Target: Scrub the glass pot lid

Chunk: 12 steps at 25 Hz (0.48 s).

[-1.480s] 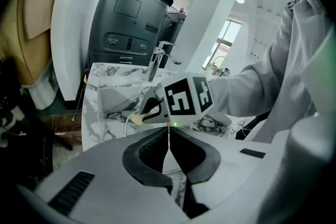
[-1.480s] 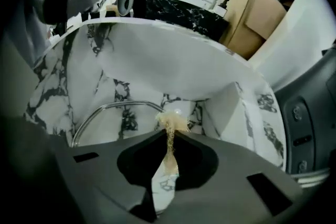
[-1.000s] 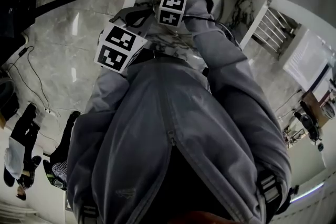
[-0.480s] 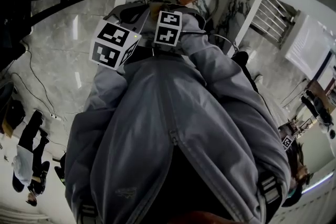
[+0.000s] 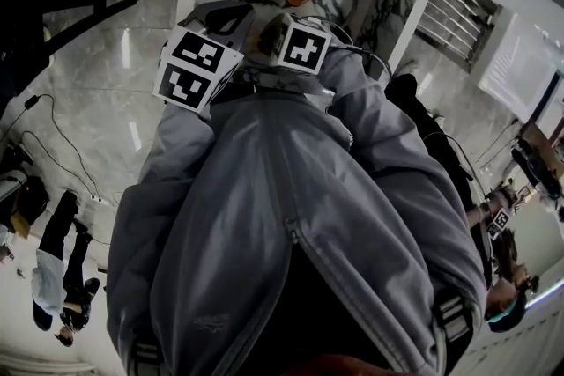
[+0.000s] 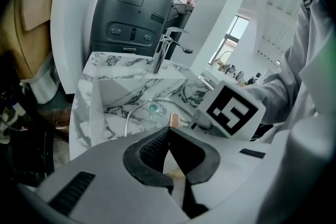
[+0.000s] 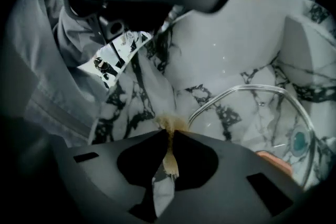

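The right gripper [image 7: 168, 132] is clamped on a frayed tan scrubber [image 7: 169, 122], whose tuft pokes out past the closed jaw tips, as a person in a grey jacket [image 5: 291, 216] leans over a marble sink [image 7: 226, 44]. The glass lid [image 7: 262, 123] lies in the basin with its teal knob [image 7: 299, 140] up, and a small orange piece [image 7: 273, 160] of uncertain kind sits beside it. In the right gripper view the scrubber sits just short of the lid's near rim, not plainly touching the glass. The left gripper [image 6: 168, 129] has its jaws pressed together; only a tan fleck shows deep in the gap, and what it is cannot be told. It points down toward the same basin below the faucet [image 6: 163, 52]. The step in hand appears to be the approach, with the scrubber brought over the lid before any rubbing. The next move likely calls for lowering the tuft onto the glass and working across it, while the left gripper would have to open to steady the lid.
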{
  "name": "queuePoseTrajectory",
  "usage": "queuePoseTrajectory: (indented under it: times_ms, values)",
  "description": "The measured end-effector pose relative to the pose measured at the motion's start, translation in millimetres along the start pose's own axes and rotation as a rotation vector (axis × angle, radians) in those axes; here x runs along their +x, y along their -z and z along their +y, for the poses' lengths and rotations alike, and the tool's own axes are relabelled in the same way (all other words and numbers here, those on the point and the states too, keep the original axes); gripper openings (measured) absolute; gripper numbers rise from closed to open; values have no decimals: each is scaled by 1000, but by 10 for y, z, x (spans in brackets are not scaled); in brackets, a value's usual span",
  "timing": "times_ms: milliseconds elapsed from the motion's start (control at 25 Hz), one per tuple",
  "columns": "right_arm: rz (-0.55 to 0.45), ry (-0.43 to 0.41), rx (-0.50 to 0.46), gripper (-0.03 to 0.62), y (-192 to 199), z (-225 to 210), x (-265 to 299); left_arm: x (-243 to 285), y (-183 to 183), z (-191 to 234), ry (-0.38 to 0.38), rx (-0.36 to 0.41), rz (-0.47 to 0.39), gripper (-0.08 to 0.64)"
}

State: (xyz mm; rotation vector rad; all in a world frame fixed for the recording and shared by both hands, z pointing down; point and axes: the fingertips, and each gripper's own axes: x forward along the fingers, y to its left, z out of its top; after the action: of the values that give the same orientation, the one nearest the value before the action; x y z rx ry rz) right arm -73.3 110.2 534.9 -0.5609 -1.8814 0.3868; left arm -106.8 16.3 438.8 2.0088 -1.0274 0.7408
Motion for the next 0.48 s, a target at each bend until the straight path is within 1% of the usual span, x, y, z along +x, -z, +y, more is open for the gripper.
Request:
queuePoseTrajectory:
  times_ms: [80, 160, 280, 360, 480]
  values:
    - [-44, 47, 10, 51, -10, -73, -281, 76, -45, 9, 1, 9, 5, 17]
    - [-89, 115, 22, 51, -3, -206, -590, 163, -89, 16, -1, 21, 17, 17]
    - [-183, 269, 56, 51, -32, -562, -1058, 304, -107, 63, -22, 66, 64, 17]
    - [-224, 390, 55, 51, -46, -874, -1289, 420, -124, 81, -17, 73, 83, 17]
    - [-209, 521, 12, 51, -4, -1311, -1346, 639, -130, 102, 0, 61, 101, 17]
